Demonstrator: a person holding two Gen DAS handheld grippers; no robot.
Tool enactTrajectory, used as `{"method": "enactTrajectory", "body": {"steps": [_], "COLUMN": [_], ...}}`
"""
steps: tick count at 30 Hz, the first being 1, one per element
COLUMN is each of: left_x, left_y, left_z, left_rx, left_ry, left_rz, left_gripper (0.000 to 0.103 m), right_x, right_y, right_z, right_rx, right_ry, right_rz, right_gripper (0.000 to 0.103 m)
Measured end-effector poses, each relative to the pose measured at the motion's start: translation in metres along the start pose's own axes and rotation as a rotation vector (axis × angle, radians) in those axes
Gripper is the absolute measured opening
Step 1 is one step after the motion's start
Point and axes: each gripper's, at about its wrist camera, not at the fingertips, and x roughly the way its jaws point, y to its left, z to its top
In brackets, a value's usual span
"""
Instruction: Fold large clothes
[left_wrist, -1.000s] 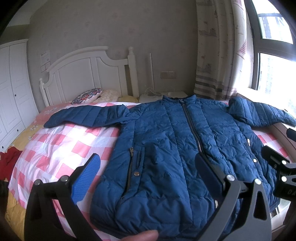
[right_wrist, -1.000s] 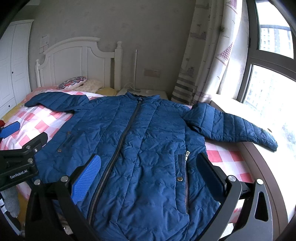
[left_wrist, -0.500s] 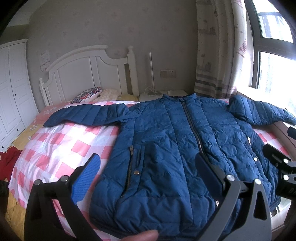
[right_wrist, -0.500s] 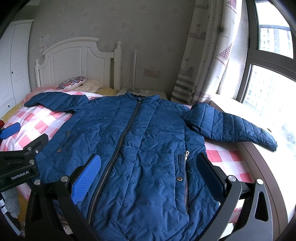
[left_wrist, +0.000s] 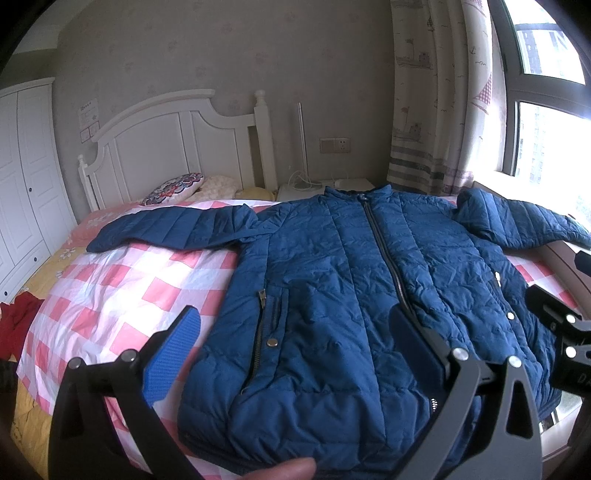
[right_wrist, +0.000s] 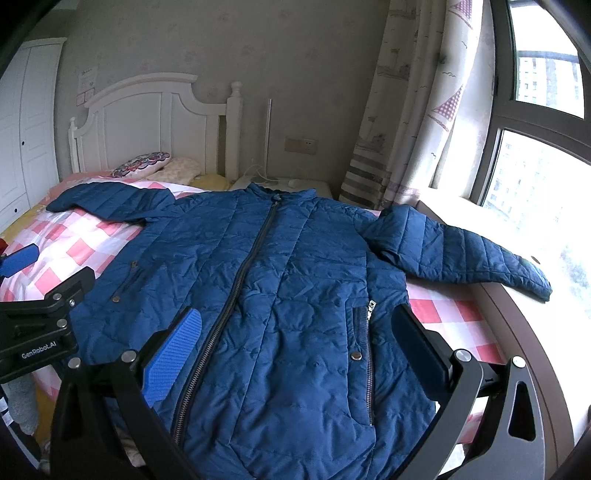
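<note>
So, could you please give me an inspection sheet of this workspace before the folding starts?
Surface: bed with pink-and-white checked sheet.
Job's things: blue quilted jacket lies flat, face up, zipped, both sleeves spread; one sleeve reaches onto the window ledge.
Clutter: patterned pillow at the headboard; red cloth at the bed's edge.
Grippers: left hand-held gripper open, above the hem; right hand-held gripper open, holding nothing.
Cables: white cord on the nightstand.
Surroundings: white headboard, wardrobe, curtain, window.
</note>
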Motion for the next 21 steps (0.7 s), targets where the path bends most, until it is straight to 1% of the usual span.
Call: {"method": "enactTrajectory", "body": {"steps": [5,10,16,21], "left_x": [0.001,0.006,0.02,0.036], "left_y": [0.0,0.001,-0.001,-0.005], "left_z": [-0.004,-0.011,-0.01,-0.01], "left_rx": [0.001,0.005,0.009,0.019], "left_ry": [0.004,0.025,0.073,0.118], "left_rz": [0.0,-0.001,0.0,-0.016], "left_gripper": [0.101,0.101,0.101,0.101], "right_x": [0.001,0.008,0.019,0.033], "right_y": [-0.002,-0.002,-0.004,-0.008], "right_z": [-0.001,-0.004,-0.01,-0.015], "right_rx": [0.002,0.003,0.014,0.023], "right_ry": [0.002,0.015,0.041,0.064], "right_rz": [-0.001,-0.005,-0.001,0.001], "right_gripper": [0.099,0.099,0.099,0.099]}}
